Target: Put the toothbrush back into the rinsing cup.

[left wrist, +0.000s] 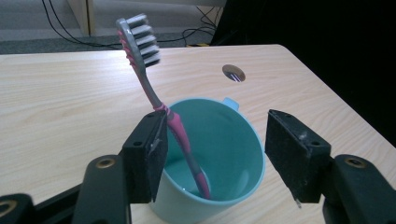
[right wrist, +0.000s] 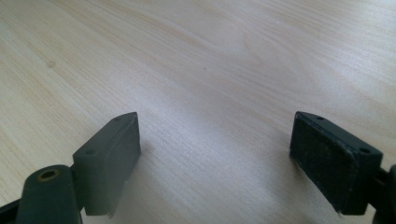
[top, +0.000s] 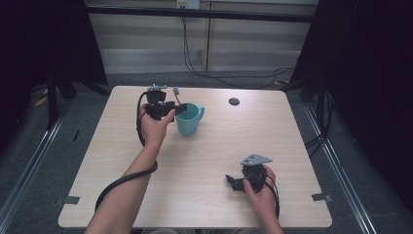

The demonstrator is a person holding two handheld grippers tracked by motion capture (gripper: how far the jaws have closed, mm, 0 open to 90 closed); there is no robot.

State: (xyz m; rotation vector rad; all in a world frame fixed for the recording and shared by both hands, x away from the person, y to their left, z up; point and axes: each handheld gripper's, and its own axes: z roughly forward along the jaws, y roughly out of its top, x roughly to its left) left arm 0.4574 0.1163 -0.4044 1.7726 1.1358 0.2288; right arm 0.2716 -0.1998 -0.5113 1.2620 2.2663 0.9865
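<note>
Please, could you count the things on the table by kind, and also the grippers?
Cup, teal: 1
Toothbrush, pink and grey, standing in the cup: 1
Grippers, both open: 2, left gripper and right gripper
Total: 4

Between the left gripper's (left wrist: 215, 156) jaws stands a cup (left wrist: 219, 154) of smooth teal plastic with a soft sheen. Leaning inside it, against one matt black pad (left wrist: 156, 161), is a toothbrush (left wrist: 154, 100) of glossy pink and grey plastic with stiff grey and white bristles. The table (right wrist: 196, 56) under the right gripper (right wrist: 215, 161) is pale wood-grain laminate, smooth and faintly shiny. That gripper's black pads (right wrist: 334, 156) look rough and grainy, their plastic holders dull.
</note>
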